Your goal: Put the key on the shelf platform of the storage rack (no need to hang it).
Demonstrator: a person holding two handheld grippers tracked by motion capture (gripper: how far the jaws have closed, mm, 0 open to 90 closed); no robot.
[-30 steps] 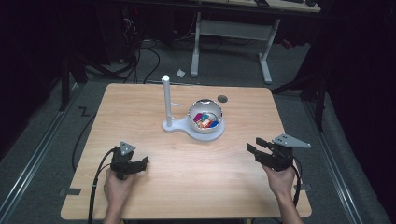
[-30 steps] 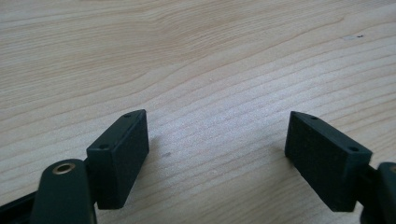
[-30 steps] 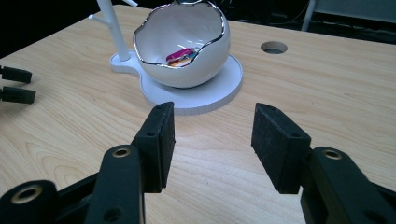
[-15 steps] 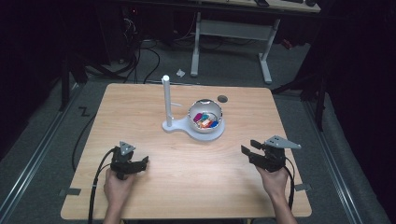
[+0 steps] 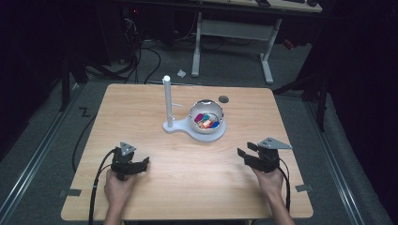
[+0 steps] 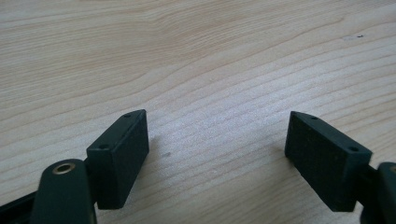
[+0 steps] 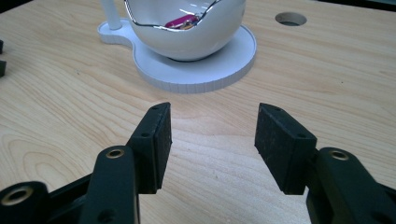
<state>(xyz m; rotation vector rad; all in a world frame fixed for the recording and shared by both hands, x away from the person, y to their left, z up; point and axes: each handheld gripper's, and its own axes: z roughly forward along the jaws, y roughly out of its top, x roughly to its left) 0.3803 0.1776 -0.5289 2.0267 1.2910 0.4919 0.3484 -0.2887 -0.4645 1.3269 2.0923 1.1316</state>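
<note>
Pale wood grain runs under both of your tools: the table (image 5: 187,187) is a light wooden top, and your two hands rest near its lower edge in the high view. Your left gripper (image 5: 141,165) sits at the lower left of that frame, low over the boards, its jaws spread wide with bare wood between them in the left gripper view (image 6: 217,140). Your right gripper (image 5: 245,156) sits at the lower right, pointing toward the middle of the frame; its jaws have just been opening and stand apart with nothing between them (image 7: 212,135).

The white bowl (image 5: 205,117) stands just above the centre of the high view, well apart from both grippers, on a round white base (image 5: 187,132) that also carries an upright white post (image 5: 167,101) at its left. Small coloured pieces (image 5: 207,122) lie inside the bowl. In the right gripper view the bowl (image 7: 187,32) fills the upper middle, beyond the open jaws, with a round hole (image 7: 290,18) in the tabletop at the upper right.
</note>
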